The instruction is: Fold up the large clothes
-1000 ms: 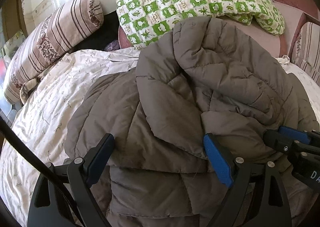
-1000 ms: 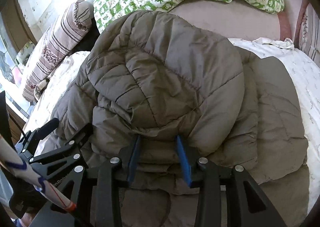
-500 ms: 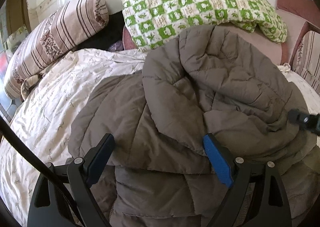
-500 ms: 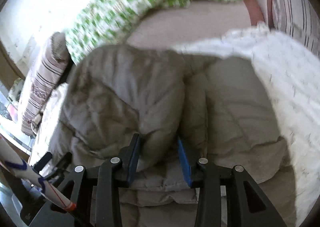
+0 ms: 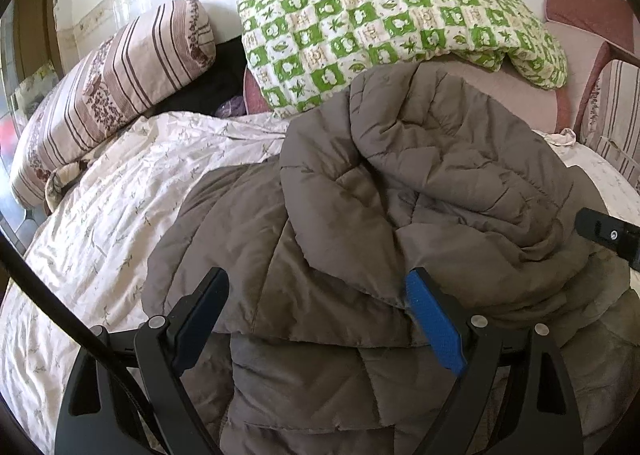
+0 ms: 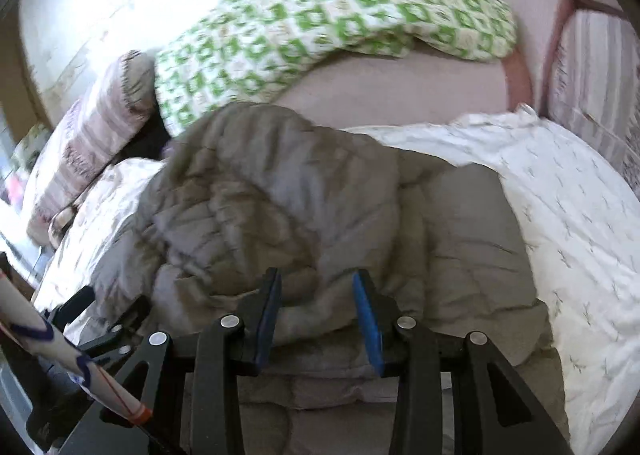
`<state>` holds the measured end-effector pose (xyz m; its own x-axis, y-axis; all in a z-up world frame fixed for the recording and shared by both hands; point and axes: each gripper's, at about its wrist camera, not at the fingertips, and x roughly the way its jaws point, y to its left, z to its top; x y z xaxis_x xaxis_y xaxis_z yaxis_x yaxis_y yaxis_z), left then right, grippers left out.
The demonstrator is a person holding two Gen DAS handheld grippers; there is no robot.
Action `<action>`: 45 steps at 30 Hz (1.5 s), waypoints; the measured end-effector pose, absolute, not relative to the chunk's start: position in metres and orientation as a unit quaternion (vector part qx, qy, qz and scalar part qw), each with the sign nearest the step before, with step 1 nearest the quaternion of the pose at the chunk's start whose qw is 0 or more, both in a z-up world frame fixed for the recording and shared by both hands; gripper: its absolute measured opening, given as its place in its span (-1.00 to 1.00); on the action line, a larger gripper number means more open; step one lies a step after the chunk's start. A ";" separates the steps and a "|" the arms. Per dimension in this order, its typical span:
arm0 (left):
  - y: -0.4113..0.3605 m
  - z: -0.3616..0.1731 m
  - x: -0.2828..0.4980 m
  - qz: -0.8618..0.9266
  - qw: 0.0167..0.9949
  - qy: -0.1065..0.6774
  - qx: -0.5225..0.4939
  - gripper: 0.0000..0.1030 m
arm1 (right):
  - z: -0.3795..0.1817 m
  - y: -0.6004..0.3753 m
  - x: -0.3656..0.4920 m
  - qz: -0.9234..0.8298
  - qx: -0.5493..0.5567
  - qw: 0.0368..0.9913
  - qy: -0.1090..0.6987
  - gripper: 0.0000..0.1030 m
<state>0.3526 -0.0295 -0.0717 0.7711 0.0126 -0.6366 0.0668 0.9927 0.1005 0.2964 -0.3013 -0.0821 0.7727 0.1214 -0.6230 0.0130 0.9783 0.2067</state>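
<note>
- The brown quilted jacket (image 5: 420, 183) lies bunched on the floral bedsheet (image 5: 120, 195), in front of the green checked quilt (image 5: 392, 19) and the striped bolster (image 5: 120, 71).
- My left gripper (image 5: 316, 315) is spread wide and grasps nothing; the near folded edge of the jacket sits between its fingers, a little ahead of the pads.
- My right gripper (image 6: 316, 315) is narrowed around a puffy roll of the same jacket (image 6: 280, 195). The view is blurred, so I cannot tell whether the pads truly pinch the fabric or only flank it.
- The heaped upper layer rises straight ahead of both grippers, away from me toward the quilt. A flatter layer spreads beneath it, out to my right across the sheet.
- I judge the fold about half made: one layer is doubled over, lumpy and uneven.
- The left gripper is nearer the loose left edge, so it should take that edge next.
- The padding is slippery and springy, so a shallow bite may slide off.
</note>
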 end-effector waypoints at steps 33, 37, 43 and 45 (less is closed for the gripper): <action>-0.032 -0.079 0.354 -0.030 0.934 0.352 0.058 0.74 | -0.103 -0.315 0.313 0.006 0.127 0.919 0.374 -0.20; -0.031 -0.080 0.354 -0.031 0.933 0.353 0.058 0.74 | -0.115 -0.317 0.320 0.008 0.134 0.910 0.393 -0.20; -0.032 -0.080 0.354 -0.031 0.934 0.352 0.058 0.74 | -0.108 -0.313 0.315 0.000 0.125 0.914 0.386 -0.19; -0.031 -0.079 0.354 -0.030 0.935 0.347 0.058 0.74 | -0.101 -0.312 0.310 -0.009 0.117 0.921 0.373 -0.19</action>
